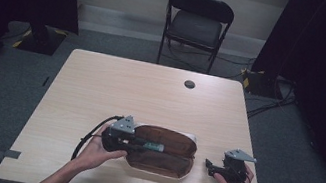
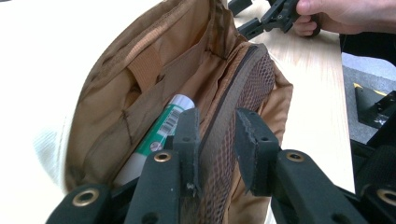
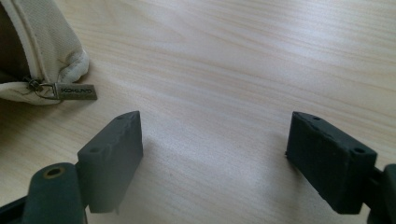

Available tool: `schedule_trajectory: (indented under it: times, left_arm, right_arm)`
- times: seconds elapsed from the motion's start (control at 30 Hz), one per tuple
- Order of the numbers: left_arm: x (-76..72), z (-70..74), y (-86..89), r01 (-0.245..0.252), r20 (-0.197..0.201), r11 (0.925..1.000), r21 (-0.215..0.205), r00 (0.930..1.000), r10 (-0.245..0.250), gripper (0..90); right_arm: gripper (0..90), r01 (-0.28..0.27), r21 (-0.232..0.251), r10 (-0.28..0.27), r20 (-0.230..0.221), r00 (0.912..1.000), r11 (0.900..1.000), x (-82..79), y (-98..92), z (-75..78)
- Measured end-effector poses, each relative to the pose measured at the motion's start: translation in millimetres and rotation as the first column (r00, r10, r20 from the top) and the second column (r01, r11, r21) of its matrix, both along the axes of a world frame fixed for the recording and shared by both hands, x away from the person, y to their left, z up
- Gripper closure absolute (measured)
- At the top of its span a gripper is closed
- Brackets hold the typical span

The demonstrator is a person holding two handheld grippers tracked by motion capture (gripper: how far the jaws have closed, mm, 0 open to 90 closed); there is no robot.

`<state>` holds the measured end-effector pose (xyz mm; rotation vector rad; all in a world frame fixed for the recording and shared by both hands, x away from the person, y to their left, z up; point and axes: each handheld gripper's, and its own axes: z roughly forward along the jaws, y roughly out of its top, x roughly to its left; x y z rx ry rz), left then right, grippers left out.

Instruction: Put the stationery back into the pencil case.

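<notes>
Work in hand: packing a glue stick [image 2: 161, 130] into an open pencil case [image 1: 161, 150] that lies near the front edge of the wooden table [image 1: 101, 85].
Case: cream outside, brown lining, unzipped and spread open; its zipper pull [image 3: 70, 90] rests on the table at the end facing the right gripper.
Glue stick: white tube with a green label and barcode, already lying inside the case, along the pocket wall under a brown elastic loop [image 2: 144, 70].
Left gripper [image 1: 139, 142]: reaches into the case; in the left gripper view its jaws stand narrow, one to each side of the brown mesh divider [image 2: 243, 107], one pad against the mesh. I judge them closed on that divider, though contact on the other side is hard to tell.
Right gripper [image 1: 209, 164]: rests just beyond the case's end, jaws wide apart with nothing between them, bare table below.
Done: case open, glue stick inside.
Left, by my judgement: let go of the divider, withdraw, fold the case shut and run the zipper closed, with the right gripper well placed for the pull.
</notes>
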<state>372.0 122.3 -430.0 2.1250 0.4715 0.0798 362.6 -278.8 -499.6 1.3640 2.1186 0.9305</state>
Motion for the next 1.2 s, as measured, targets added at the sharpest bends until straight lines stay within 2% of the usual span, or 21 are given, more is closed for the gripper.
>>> schedule_trajectory:
  times: [0.03, 0.17, 0.43, 0.53, 0.63, 0.83, 1.0, 1.1, 1.2]
  left_arm:
    - [0.0, 0.2, 2.1, -0.004, 0.000, 0.9999, -0.012, 1.0000, 0.004, 71.0]
    - [0.4, 2.5, 9.2, -0.020, 0.003, 0.9998, -0.002, 0.9998, 0.020, 67.1]
    - [-1.2, 4.8, 30.3, -0.045, -0.010, 0.9983, -0.038, 0.9990, 0.045, 61.1]
    - [-1.9, 3.6, 38.7, -0.072, -0.012, 0.9966, -0.040, 0.9974, 0.071, 59.1]
    - [-2.7, 3.7, 47.0, -0.097, -0.008, 0.9943, -0.044, 0.9953, 0.097, 53.4]
    - [-5.5, 3.1, 60.4, -0.138, -0.004, 0.9902, -0.018, 0.9904, 0.138, 39.3]
    - [-6.6, 1.6, 72.6, -0.171, -0.012, 0.9852, -0.011, 0.9852, 0.171, 32.4]
    - [-7.9, -0.8, 81.1, -0.192, -0.012, 0.9814, 0.012, 0.9814, 0.192, 27.7]
    - [-8.6, -3.5, 89.8, -0.211, -0.004, 0.9774, 0.018, 0.9775, 0.211, 27.2]
  right_arm:
    - [17.5, 0.001, 0.000, -0.001, 0.000, 1.0000, 1.000, 0.0, 0.0, 0.0]
    - [17.5, 0.000, 0.000, 0.000, 0.000, 1.0000, 1.000, 0.0, 0.0, 0.0]
    - [17.4, 0.000, 0.000, 0.000, -0.001, 1.0000, 1.000, 0.4, 0.2, 0.0]
    - [17.4, 0.000, 0.000, 0.000, -0.002, 1.0000, 1.000, 0.4, 0.3, 0.0]
    - [17.4, 0.000, 0.000, 0.000, -0.001, 1.0000, 1.000, 0.4, 0.3, 0.0]
    - [17.4, 0.000, 0.001, 0.000, -0.002, 1.0000, 1.000, 0.4, 0.2, 0.0]
    - [17.4, 0.000, 0.001, 0.000, -0.002, 1.0000, 1.000, 0.4, 0.3, 0.0]
    - [17.4, 0.000, 0.001, 0.000, -0.002, 1.0000, 1.000, 0.4, 0.3, 0.0]
    - [17.4, 0.000, 0.001, 0.000, -0.002, 1.0000, 1.000, 0.4, 0.3, 0.0]
